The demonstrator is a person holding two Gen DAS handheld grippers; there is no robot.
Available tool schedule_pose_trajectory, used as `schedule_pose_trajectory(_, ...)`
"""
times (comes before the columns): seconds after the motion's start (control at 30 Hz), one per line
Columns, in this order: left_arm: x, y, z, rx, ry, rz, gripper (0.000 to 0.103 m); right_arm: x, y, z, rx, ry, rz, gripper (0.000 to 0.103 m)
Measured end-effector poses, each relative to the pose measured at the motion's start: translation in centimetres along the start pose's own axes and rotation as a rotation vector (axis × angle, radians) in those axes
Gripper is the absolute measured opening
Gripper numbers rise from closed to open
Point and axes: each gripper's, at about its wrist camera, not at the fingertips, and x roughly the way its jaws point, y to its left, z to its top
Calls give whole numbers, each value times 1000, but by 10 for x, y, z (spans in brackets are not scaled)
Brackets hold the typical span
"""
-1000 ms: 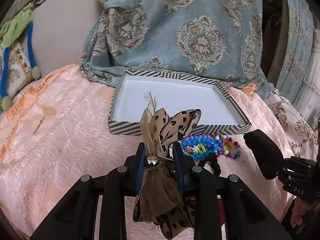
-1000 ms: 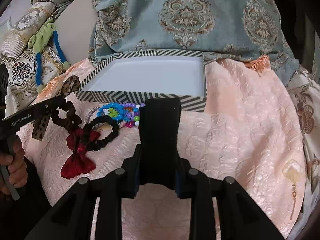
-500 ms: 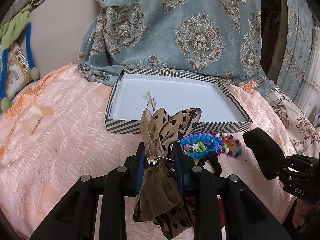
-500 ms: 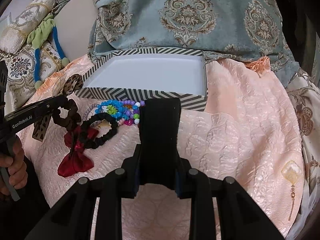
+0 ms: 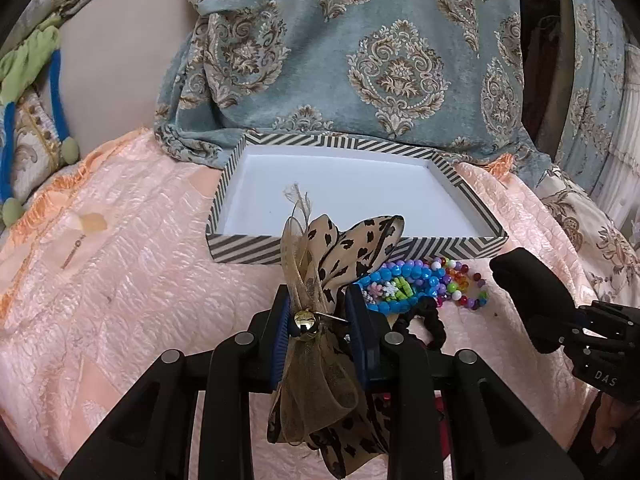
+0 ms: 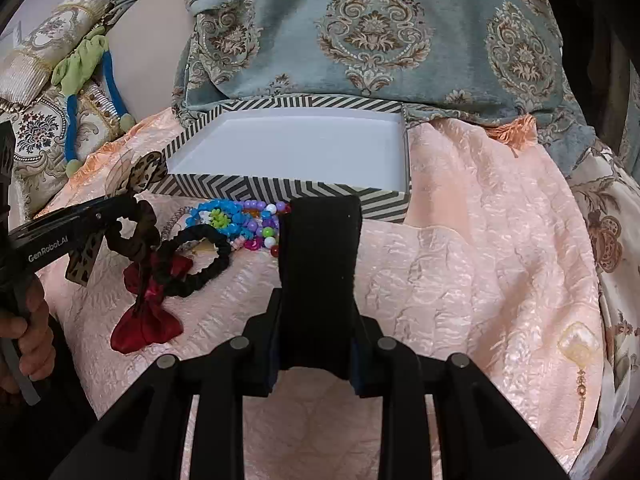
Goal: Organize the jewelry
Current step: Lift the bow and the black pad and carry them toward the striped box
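Barely shifted since a second ago: striped box (image 5: pixel 256 250) slightly lower and nearer in the left wrist view, bead pile likewise. Left gripper (image 5: pixel 318 328) clamped on a leopard-print bow (image 5: pixel 344 252), blue pads pressed against its gold-beaded knot, sheer ribbon tails hanging down at lower centre. Bow raised just in front of the box's near wall, centre of frame, above the peach quilt (image 5: pixel 120 280). Box interior white, nothing visible inside it. Coloured bead bracelets (image 5: pixel 416 284) lying on the quilt right of centre, just beside the box's front wall, with a black scrunchie (image 5: pixel 434 320) touching their near edge. Right gripper (image 6: pixel 318 240) pressed together, black fingers forming one block at centre of the right wrist view, nothing between them (its tips overlapping the beads in frame; contact cannot be told). Red bow (image 6: pixel 146 320) at lower left of that view, under the scrunchie's loop. Patterned teal curtain (image 5: pixel 380 60) across the top, behind the box
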Motion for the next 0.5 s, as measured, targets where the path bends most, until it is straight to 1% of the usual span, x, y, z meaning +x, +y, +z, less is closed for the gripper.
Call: schedule_pose_trajectory(0.5,1,2,-3,-24,-11,25,10,3,-1,1,9,8,-47,27)
